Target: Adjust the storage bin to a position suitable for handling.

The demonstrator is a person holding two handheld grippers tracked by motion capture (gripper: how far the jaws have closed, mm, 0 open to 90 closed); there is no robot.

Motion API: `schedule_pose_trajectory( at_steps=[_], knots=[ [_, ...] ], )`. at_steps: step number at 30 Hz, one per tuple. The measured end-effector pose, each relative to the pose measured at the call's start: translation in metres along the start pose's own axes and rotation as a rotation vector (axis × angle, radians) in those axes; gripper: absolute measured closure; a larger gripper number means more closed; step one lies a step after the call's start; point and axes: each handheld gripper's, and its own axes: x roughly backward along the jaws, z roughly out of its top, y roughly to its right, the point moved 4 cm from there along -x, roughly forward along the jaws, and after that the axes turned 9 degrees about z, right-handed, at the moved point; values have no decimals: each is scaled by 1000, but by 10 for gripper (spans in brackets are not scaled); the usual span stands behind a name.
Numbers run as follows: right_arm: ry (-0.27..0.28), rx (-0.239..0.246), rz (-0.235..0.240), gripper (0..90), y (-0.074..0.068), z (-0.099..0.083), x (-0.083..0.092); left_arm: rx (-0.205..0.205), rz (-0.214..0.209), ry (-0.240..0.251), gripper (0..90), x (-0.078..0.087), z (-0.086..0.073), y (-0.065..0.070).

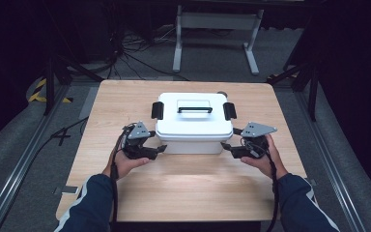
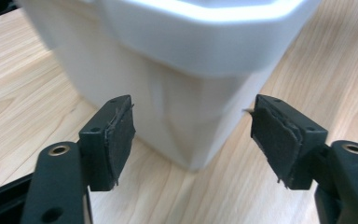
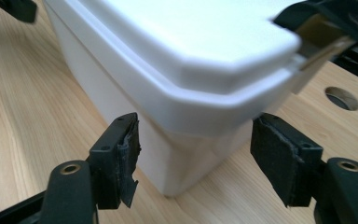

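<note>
White lidded box (image 1: 193, 122) sat on tabletop (image 1: 183, 188); looked rigid, smooth plastic, prob. slippery. Left tool (image 1: 160, 148) & right tool (image 1: 227, 146) both wide, each straddling a front corner; top handle (image 1: 194, 109) seemed surer hold.

Light wood table (image 1: 125, 101) with rounded corners, round hole (image 3: 341, 98) near far edge. Grey carpeted floor (image 1: 24, 145), metal rails (image 1: 21, 166) running down both sides. Black-yellow hazard tape (image 1: 41, 92) at left. Tangle of black cables (image 1: 125, 48) beyond table, next to white metal stand (image 1: 217, 29). Dark surroundings, black frame legs (image 1: 311, 82) at right.
</note>
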Motion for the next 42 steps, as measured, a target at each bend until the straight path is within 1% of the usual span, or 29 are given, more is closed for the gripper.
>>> schedule_pose_trajectory(
  at_steps=[2, 3, 4, 5, 6, 8, 9, 11, 12, 14, 16, 17, 18, 19, 20, 21, 22, 23, 24, 26, 27, 28, 31, 32, 33, 35, 37, 39, 42],
  knots=[
    [3, 0, 5, 332, 0, 1, 6, 6, 2, -4, 272, 12, -6, -3],
    [17, -5, 26, 323, -1, 3, 21, 8, 7, -15, 263, 18, -10, -4],
    [17, -5, 26, 323, -1, 3, 21, 3, 12, -23, 263, 22, -13, -4],
    [36, 12, 18, 319, -2, 9, 35, -15, 30, -51, 256, 32, -24, -5],
    [36, 12, 18, 319, -2, 9, 35, -15, 30, -51, 255, 32, -24, -5],
    [49, 16, 24, 319, -2, 15, 46, -27, 45, -101, 253, 39, -38, -4],
    [42, 29, 15, 325, -2, 18, 50, -34, 54, -113, 250, 41, -44, -5],
    [31, 44, 13, 341, 0, 26, 55, -31, 56, -155, 247, 46, -57, -6],
    [23, 57, 15, 358, 1, 31, 57, -14, 52, -163, 241, 47, -62, -6],
    [15, 66, 17, 357, 4, 42, 57, -12, 45, -188, 228, 49, -72, -7],
    [-1, 81, 17, 367, 6, 54, 56, -14, 47, -190, 209, 50, -77, -9],
    [-10, 102, 15, 369, 8, 60, 55, 13, 37, -187, 209, 49, -80, -8],
    [-21, 114, 14, 373, 9, 68, 53, 16, 44, -183, 213, 48, -83, -9],
    [-23, 118, 18, 389, 10, 75, 51, 23, 51, -196, 216, 45, -88, -8],
    [-33, 135, 20, 397, 13, 85, 49, 23, 51, -196, 217, 45, -88, -8],
    [-33, 135, 20, 397, 13, 85, 49, 3, 56, -212, 217, 43, -91, -9],
    [-42, 147, 19, 401, 14, 91, 47, 11, 57, -227, 217, 41, -93, -8],
    [-56, 161, 26, 416, 14, 98, 44, -6, 64, -241, 217, 40, -96, -9],
    [-73, 178, 31, 428, 15, 104, 42, 7, 64, -227, 205, 39, -97, -9],
    [-97, 213, 49, 466, 15, 120, 36, 26, 57, -226, 198, 39, -98, -10],
    [-110, 228, 57, 473, 15, 125, 34, 27, 62, -212, 193, 38, -98, -12],
    [-127, 235, 69, 478, 14, 129, 31, 39, 59, -203, 188, 38, -100, -11],
    [-212, 288, 78, 499, 14, 147, 19, 41, 63, -210, 171, 38, -100, -12],
    [-270, 310, 102, 532, 12, 155, 9, 40, 64, -211, 165, 38, -100, -12],
    [-270, 310, 102, 532, 12, 155, 9, 40, 64, -211, 165, 38, -100, -12],
    [-327, 344, 121, 550, 7, 160, -3, 41, 64, -211, 164, 38, -100, -12],
    [-371, 377, 160, 561, 2, 165, -16, 40, 64, -211, 165, 38, -100, -12],
    [-396, 390, 173, 574, 2, 170, -25, 40, 64, -211, 165, 38, -100, -12],
    [-440, 389, 167, 591, 7, 176, -36, 43, 67, -206, 165, 38, -100, -12]
  ],
)
